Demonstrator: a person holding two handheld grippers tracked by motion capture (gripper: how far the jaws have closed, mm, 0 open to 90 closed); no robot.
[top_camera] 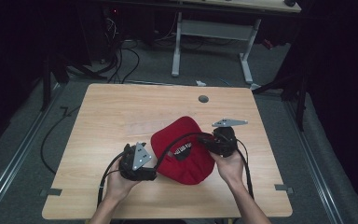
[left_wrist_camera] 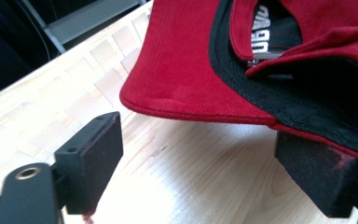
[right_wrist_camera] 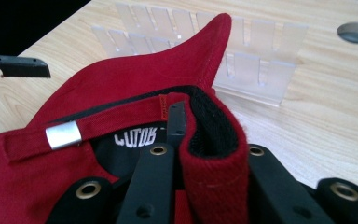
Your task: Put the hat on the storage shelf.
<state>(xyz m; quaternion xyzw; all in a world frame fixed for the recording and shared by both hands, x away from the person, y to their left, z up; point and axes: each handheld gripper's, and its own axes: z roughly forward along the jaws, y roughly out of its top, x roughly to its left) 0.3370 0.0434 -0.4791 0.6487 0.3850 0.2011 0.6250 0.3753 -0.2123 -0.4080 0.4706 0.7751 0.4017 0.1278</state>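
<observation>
Right tongs (right_wrist_camera: 205,163) clamped on red cap (top_camera: 184,149) rim; left tongs (left_wrist_camera: 200,154) wide open.

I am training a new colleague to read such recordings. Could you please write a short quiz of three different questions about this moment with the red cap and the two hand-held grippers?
1. True or false: the right hand-held gripper is shut on the red fabric baseball cap.
2. Multiple choice: the jaws of the left hand-held gripper stand
A. pressed on the cap's brim
B. apart, the brim's edge above them
C. closed on a cable
3. Short answer: what shiny part sits on the cap's back strap?

Key:
1. True; a fold of the cap's rim is pinched.
2. B
3. A silver metal clasp.
</observation>
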